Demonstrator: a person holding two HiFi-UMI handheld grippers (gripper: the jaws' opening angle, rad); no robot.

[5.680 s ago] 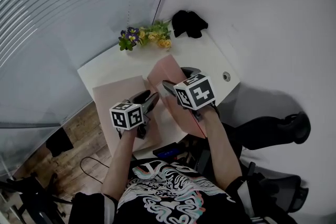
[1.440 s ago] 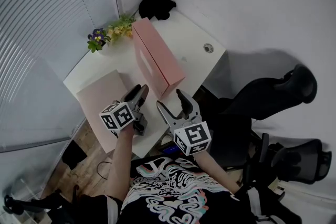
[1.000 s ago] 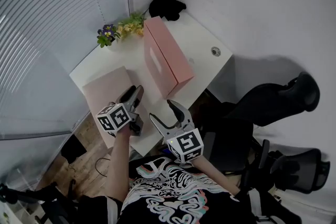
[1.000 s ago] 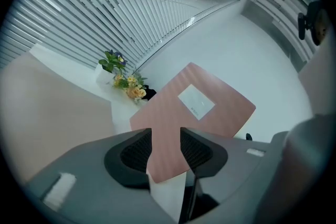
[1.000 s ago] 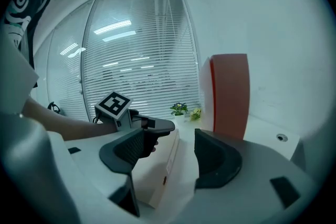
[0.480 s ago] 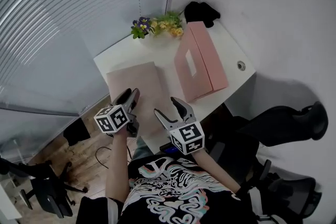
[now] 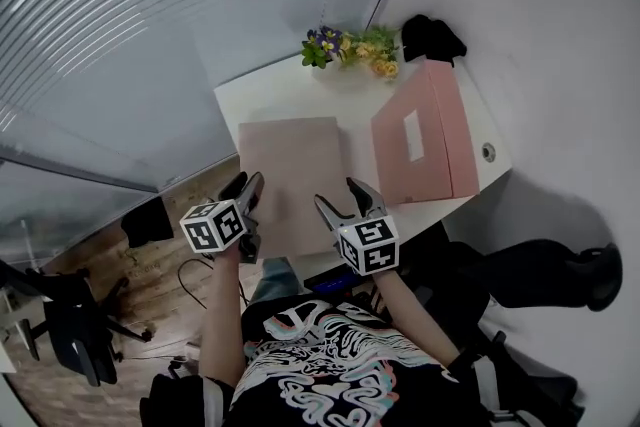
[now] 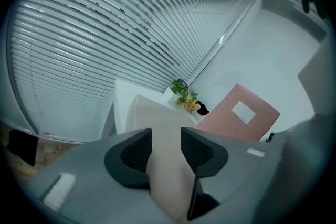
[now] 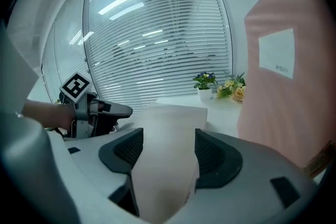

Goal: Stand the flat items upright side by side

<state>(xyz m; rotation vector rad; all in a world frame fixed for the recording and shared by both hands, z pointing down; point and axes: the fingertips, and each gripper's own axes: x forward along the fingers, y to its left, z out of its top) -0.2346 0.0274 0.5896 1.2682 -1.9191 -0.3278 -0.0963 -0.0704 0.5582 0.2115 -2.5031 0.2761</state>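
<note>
Flat on the white counter (image 7: 270, 100): a beige folder (image 7: 290, 177), short near edge toward the person. Just to its right and apart from it, upright on a long edge, white label on the broad face: a pink file box (image 7: 418, 147). At the far edge of the counter, a pot of flowers (image 7: 350, 46); next to it, in the corner by the wall, a black bundle (image 7: 430, 35).

On the left hand-held gripper (image 7: 246, 187), jaws spread with nothing pinched, tips at the near left corner of the beige folder; touching or just above, cannot tell. On the right hand-held gripper (image 7: 350, 199), jaws likewise spread and empty, tips at the near right corner of the same folder, tilted forward and down. Between each pair of jaws, only the beige folder lying farther on.

Down on the wooden floor at lower left, a black office chair (image 7: 75, 325).
</note>
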